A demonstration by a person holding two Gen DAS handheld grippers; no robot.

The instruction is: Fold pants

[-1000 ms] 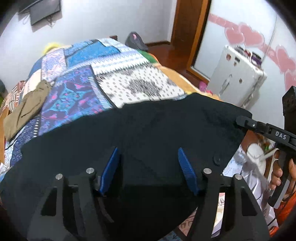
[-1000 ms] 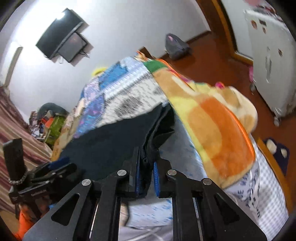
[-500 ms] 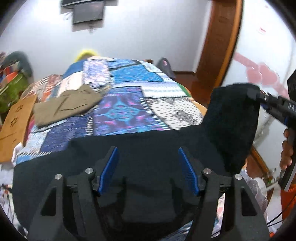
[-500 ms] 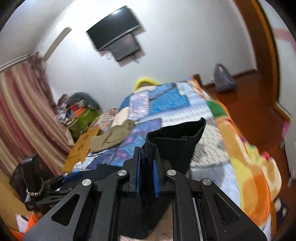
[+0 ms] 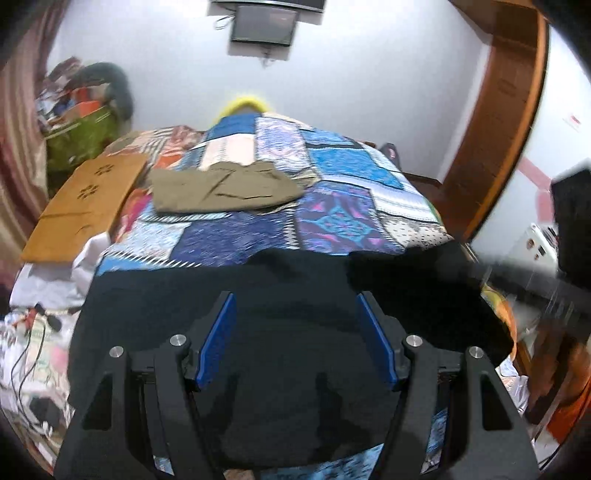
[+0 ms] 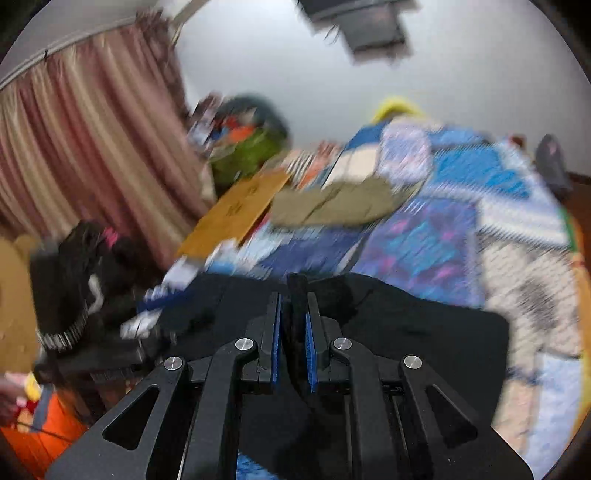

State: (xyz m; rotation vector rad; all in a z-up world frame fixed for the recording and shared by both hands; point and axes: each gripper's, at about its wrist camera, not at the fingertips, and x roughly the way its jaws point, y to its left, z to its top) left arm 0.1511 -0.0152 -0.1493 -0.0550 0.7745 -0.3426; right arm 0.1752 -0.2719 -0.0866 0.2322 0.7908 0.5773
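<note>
Pants [image 5: 295, 302]: black, spread across the near end of the bed, filling the lower half of the left wrist view from 8 to 4 o'clock.
Left gripper [image 5: 297, 341]: jaws wide apart over the pants; blue pads [image 5: 218, 339] stand clear on either side, with the cloth lying under and between them, not pinched.
Right gripper [image 6: 293, 341]: jaws narrow, clamped on a fold of the pants [image 6: 424, 332]; a strip of black cloth stands up between the pads at 12 o'clock of the fingertips.
Bed [image 5: 229, 240]: covered by a patchwork quilt in blues and purples, running toward 12 o'clock.
Khaki garment [image 5: 225, 186]: folded flat on the quilt beyond the pants, at about 11 o'clock in the left wrist view, well apart from them.
Cardboard [image 5: 85, 199]: brown sheet at the bed's edge, 10 o'clock.
Screen [image 5: 264, 26]: on the white wall, 12 o'clock.
Curtain [image 6: 85, 140]: striped pink, 10 o'clock in the right wrist view, which is blurred.
</note>
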